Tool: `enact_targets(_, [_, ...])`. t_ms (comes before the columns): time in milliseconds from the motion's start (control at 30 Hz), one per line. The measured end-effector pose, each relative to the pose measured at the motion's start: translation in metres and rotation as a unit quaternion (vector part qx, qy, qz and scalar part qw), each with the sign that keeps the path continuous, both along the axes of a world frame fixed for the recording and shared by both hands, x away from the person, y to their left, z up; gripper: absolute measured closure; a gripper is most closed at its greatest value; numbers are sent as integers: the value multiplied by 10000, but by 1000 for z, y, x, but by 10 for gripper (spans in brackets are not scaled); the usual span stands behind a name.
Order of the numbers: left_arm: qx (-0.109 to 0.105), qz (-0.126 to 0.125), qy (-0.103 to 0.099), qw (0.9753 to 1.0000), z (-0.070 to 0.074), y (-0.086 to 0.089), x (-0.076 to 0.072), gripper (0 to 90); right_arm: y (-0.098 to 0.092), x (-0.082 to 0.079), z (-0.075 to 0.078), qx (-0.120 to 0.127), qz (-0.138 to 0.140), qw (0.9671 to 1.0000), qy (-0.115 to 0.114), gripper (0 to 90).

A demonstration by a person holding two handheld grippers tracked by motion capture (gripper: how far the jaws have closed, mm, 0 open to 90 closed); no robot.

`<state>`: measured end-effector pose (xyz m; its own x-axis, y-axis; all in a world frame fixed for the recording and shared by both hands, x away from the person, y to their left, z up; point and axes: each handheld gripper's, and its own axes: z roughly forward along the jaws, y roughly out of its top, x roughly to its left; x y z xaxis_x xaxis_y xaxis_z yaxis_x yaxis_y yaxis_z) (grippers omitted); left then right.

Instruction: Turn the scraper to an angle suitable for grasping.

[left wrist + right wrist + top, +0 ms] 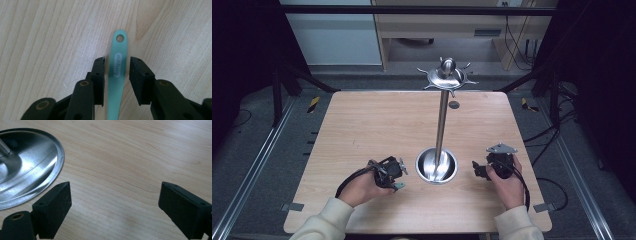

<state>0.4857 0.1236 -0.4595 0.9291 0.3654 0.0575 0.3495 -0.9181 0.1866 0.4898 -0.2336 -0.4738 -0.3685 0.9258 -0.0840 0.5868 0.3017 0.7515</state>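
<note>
The left tongs [117, 72] straddled a teal handle [117, 75] lying flat on the desk [362, 125], jaws slightly parted and not yet gripping. The right tongs [113, 207] gaped wide and empty beside the steel stand [441, 120]. A shallow pinch on so thin a handle risked it slipping or pivoting free.

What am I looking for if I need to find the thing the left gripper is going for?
Start at the tall steel stand in the middle of the wooden table. Just left of its round base sits the left gripper, open, its jaws either side of a slim handle without touching it. It is the one mint-green piece, with a hanging hole at its tip.
</note>
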Motion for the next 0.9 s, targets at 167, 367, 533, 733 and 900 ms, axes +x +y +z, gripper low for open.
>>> enact_targets(167, [22,-2,55,10000,-3,0,2,661,0,0,0,10,-4,10000,1,116])
enact_targets(367, [-30,-10,61,10000,-3,-2,2,663,0,0,0,1,7,10000,1,116])
enact_targets(533, [-4,-43,75,10000,-4,-4,3,664,0,0,0,1,7,10000,3,116])
enact_targets(733, [13,-58,127,9999,-3,-5,4,678,0,0,0,-3,10,10000,5,116])
enact_targets(900, [14,15,207,9998,-3,-5,7,722,0,0,0,0,10,10000,6,116])
